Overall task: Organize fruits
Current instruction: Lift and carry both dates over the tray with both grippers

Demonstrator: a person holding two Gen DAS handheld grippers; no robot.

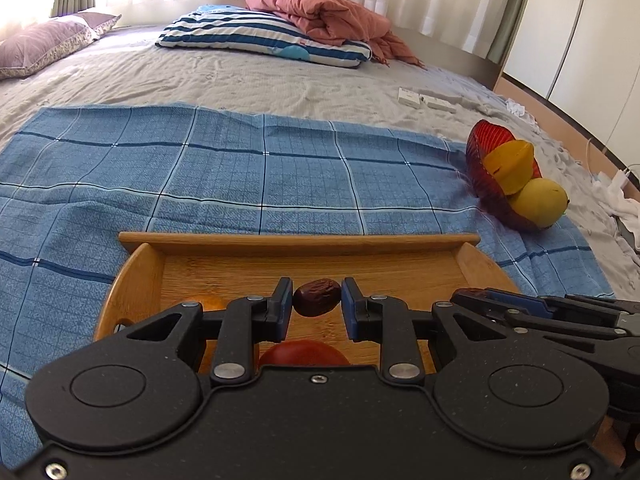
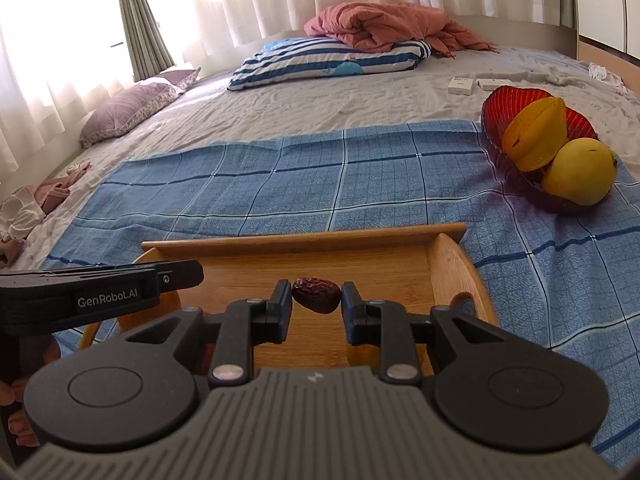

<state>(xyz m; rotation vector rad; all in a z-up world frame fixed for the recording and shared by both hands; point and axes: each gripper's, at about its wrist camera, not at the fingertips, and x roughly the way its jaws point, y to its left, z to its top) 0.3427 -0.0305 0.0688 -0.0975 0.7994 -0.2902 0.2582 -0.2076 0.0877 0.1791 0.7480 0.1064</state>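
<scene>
Left tool [image 1: 317,300]: pinching a wrinkly brown date [image 1: 317,297] between the two blue tips, both pads pressed on its ends. Right below the tips, the wooden tray [image 1: 296,240], its far wall just past the date. Under the tool body, a red round fruit [image 1: 304,354] lying in the tray, half hidden. A bit to the left of the tips, an orange fruit [image 1: 208,302] peeking out, mostly covered. To the right, the other tool's black arm reaching in over the tray's edge.

Right tool [image 2: 316,300]: pinching a second date [image 2: 316,300], brown and wrinkly, held the same way, one pad on each end. Below it, the same tray [image 2: 304,242], bare wood under the tips. To the left, the left tool's side with white letters on it, and fingers [image 2: 16,428] of a hand low at the edge.

Under the tray, a blue checked cloth [image 1: 200,168] spread on the bed [image 1: 240,76]. Far ahead and to the right of both tools, a red glass bowl [image 2: 516,100] at the cloth's corner, well apart from the tray. In the bowl, a yellow starfruit [image 2: 536,134] leaning on a yellow mango [image 2: 580,170], the two touching.

Farther off on the bed, a striped pillow [image 1: 264,38] with a pink blanket [image 1: 324,12] on top, a purple pillow [image 1: 44,42] at the left, and small white boxes [image 1: 426,100] at the right.
</scene>
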